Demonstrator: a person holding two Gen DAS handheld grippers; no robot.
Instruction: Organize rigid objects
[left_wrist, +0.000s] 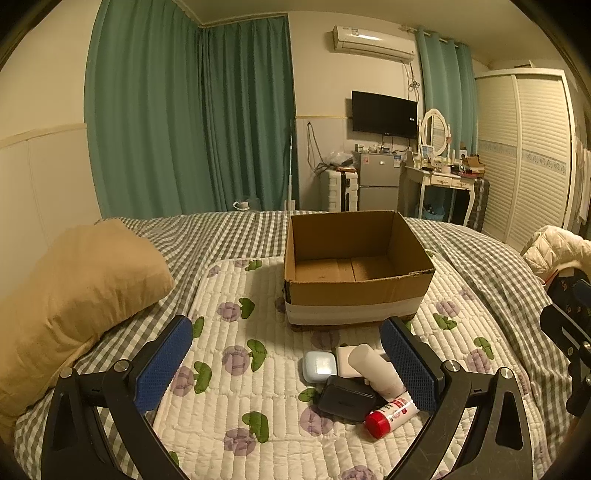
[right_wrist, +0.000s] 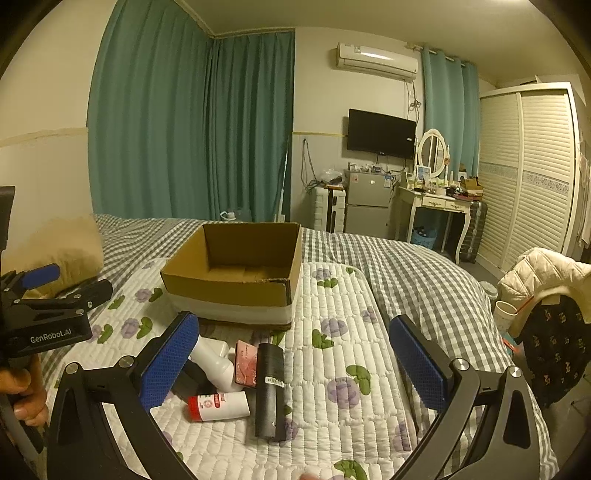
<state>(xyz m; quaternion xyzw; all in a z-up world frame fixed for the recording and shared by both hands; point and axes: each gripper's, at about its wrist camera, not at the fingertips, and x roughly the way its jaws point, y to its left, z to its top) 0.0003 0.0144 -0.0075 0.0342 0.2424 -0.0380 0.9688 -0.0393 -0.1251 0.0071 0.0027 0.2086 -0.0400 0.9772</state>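
Your left gripper (left_wrist: 288, 362) and right gripper (right_wrist: 293, 360) both stand wide apart, holding nothing. The black cylinder (right_wrist: 270, 391) lies lower centre of the right view, before the empty cardboard box (right_wrist: 236, 280). It looks stiff, light and prone to roll; pinch it across mid-body.

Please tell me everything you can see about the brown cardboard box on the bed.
The brown cardboard box is open at the top, with no flaps showing, and looks empty: only its bare bottom shows. Its near rim is a little ragged at one corner. A broad white band wraps around the lower part of its outer walls. It stands upright on the white quilted pad with purple flowers, beyond the small pile of objects, apart from them. Neither gripper touches it.
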